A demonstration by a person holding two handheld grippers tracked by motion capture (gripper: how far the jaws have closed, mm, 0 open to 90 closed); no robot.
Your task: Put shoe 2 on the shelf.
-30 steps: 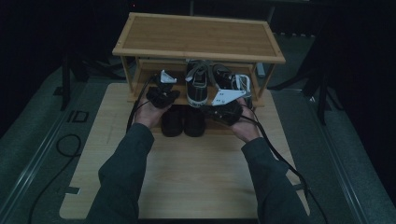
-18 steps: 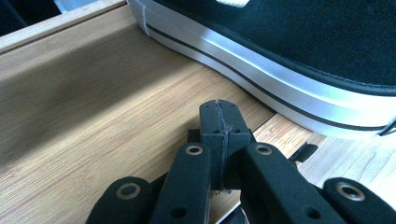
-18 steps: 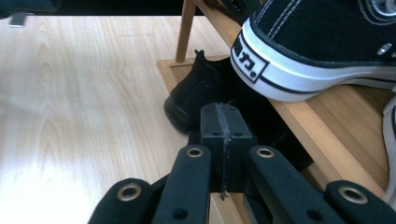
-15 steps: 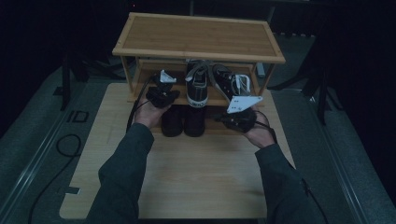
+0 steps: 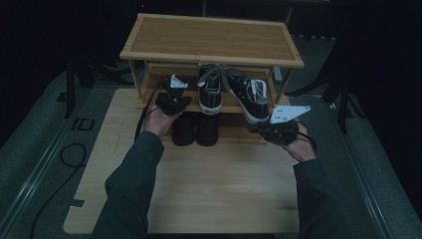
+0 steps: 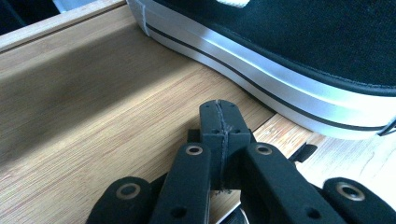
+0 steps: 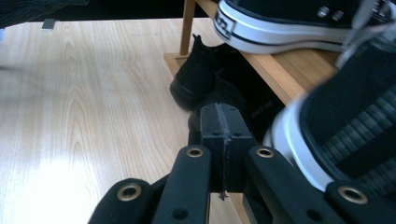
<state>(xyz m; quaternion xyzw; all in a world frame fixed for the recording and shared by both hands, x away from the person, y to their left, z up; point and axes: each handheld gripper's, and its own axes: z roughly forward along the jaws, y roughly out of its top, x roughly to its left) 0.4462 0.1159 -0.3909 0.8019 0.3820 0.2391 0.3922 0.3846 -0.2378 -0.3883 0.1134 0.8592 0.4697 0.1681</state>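
Two black sneakers with white soles rest on the middle shelf of a wooden shoe rack. One sneaker lies straight; the other sneaker is angled, its toe reaching past the shelf's front edge. My left gripper is shut and empty at the shelf's left part, its tips just short of the straight sneaker's white sole. My right gripper is shut and empty too, low in front of the rack's right side, with the angled sneaker's sole close beside its tips.
A pair of black shoes stands on the wooden table under the shelf, also ahead of the right gripper. The rack's front post stands beyond them. Dark floor and cables surround the table.
The right gripper has drawn back to the right, from the middle of the rack's front to its right side. The left gripper has stayed where it was.
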